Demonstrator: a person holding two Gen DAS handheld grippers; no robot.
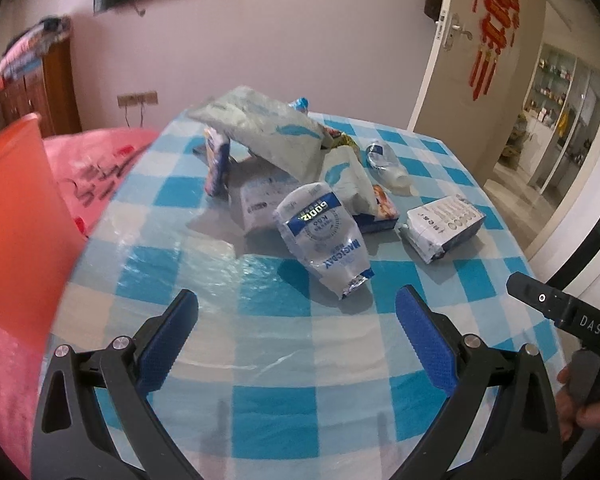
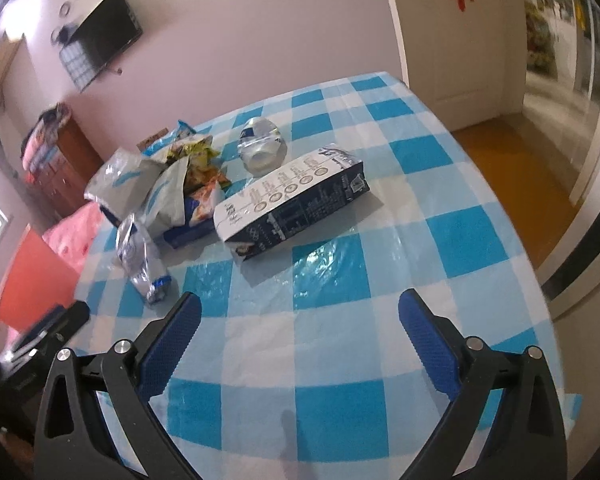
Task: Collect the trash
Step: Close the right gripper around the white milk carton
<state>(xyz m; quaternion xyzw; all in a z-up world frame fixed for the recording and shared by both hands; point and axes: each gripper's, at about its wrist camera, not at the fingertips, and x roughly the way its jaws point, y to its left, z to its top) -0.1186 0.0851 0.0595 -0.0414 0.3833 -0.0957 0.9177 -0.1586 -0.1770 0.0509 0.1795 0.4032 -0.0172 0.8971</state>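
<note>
Left wrist: crushed bottle (image 1: 324,240) ahead of open left gripper (image 1: 296,320).

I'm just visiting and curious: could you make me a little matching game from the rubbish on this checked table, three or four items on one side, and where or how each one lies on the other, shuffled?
Items:
1. milk carton
2. crushed clear bottle with blue label
3. small clear bottle with white cap
4. yellow snack wrapper

Descriptions:
A. tucked into the heap of bags
B. lying on its side, apart from the heap, printed with a row of circles
C. far side of the table, behind the carton
D. flattened, nearest the left gripper

Pairs: 1-B, 2-D, 3-C, 4-A
</note>
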